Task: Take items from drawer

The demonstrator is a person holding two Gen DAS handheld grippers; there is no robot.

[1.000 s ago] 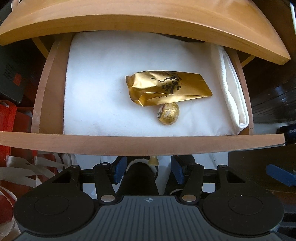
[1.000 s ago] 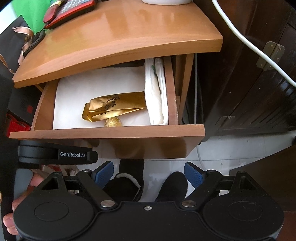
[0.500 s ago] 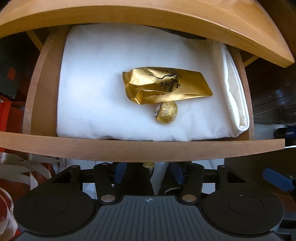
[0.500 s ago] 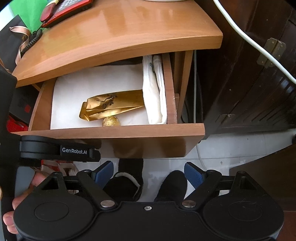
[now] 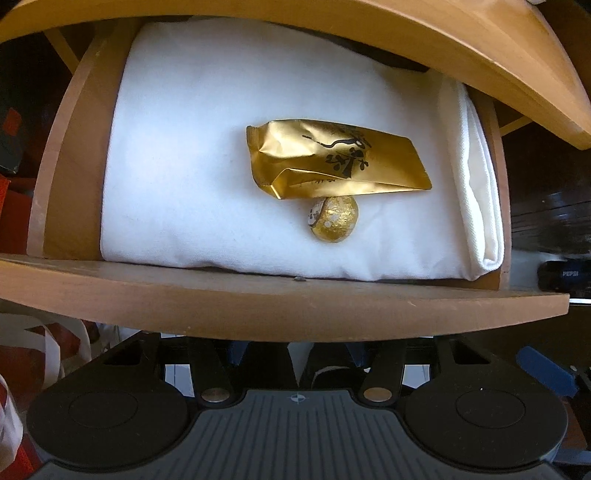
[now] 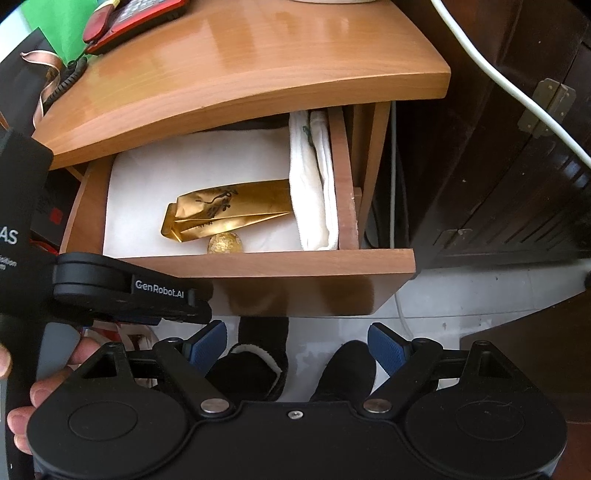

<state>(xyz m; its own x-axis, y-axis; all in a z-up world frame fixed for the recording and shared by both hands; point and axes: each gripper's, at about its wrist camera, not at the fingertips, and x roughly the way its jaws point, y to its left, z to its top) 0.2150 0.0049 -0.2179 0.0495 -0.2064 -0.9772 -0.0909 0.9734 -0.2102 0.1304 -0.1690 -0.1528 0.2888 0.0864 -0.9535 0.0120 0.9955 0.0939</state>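
Observation:
The wooden drawer (image 5: 280, 306) (image 6: 280, 264) stands pulled open under the desk top. Inside, on a white cloth (image 5: 184, 177) (image 6: 147, 206), lie a gold foil packet (image 5: 332, 162) (image 6: 221, 218) and, just in front of it, a small gold foil ball (image 5: 334, 223) (image 6: 225, 244). My left gripper is below the drawer's front; its fingertips are hidden behind the front panel. It shows in the right wrist view (image 6: 162, 299) at the drawer's front left. My right gripper (image 6: 295, 345) is open and empty, below and in front of the drawer.
A folded white towel (image 5: 480, 206) (image 6: 314, 184) lies along the drawer's right side. The curved desk top (image 6: 240, 70) overhangs the drawer and carries a red phone (image 6: 133, 18). A white cable (image 6: 498, 74) and a dark cabinet (image 6: 498, 166) are to the right. Feet in dark slippers (image 6: 258, 365) stand below.
My left gripper has moved forward and up toward the drawer; the front panel now hides its fingertips. The right gripper has shifted slightly nearer.

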